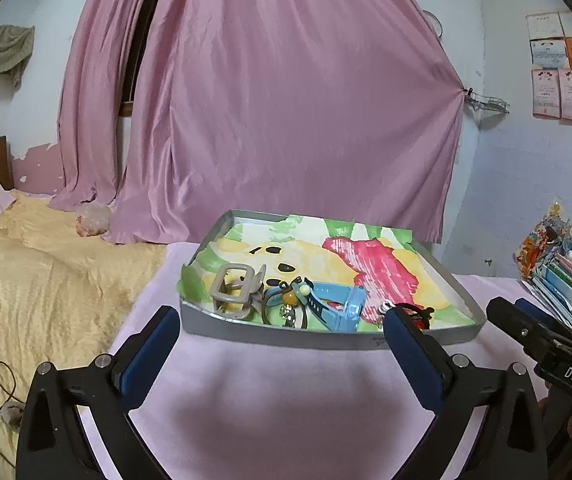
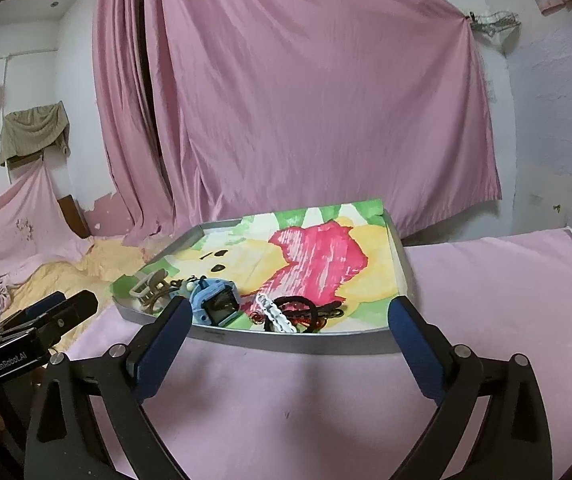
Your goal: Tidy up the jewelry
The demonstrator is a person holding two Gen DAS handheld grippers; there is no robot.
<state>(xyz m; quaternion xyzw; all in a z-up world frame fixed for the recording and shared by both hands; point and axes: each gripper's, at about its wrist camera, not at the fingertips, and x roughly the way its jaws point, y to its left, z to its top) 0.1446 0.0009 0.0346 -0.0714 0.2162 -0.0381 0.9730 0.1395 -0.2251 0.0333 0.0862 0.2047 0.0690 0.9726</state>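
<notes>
Left gripper (image 1: 282,326) and right gripper (image 2: 289,320) both spread wide, empty, short of tray (image 2: 399,256). Jewelry heaped at near edge — blue watch (image 2: 216,300), white bracelet (image 2: 276,314), claw clip (image 1: 234,288) tangled. Risk: pinching one piece drags neighbours out.

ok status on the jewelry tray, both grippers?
Left gripper open, empty. Right gripper open, empty. Both short of the tray; blue watch, hair claw, white bracelet bunched at its near edge. Path clear.
</notes>
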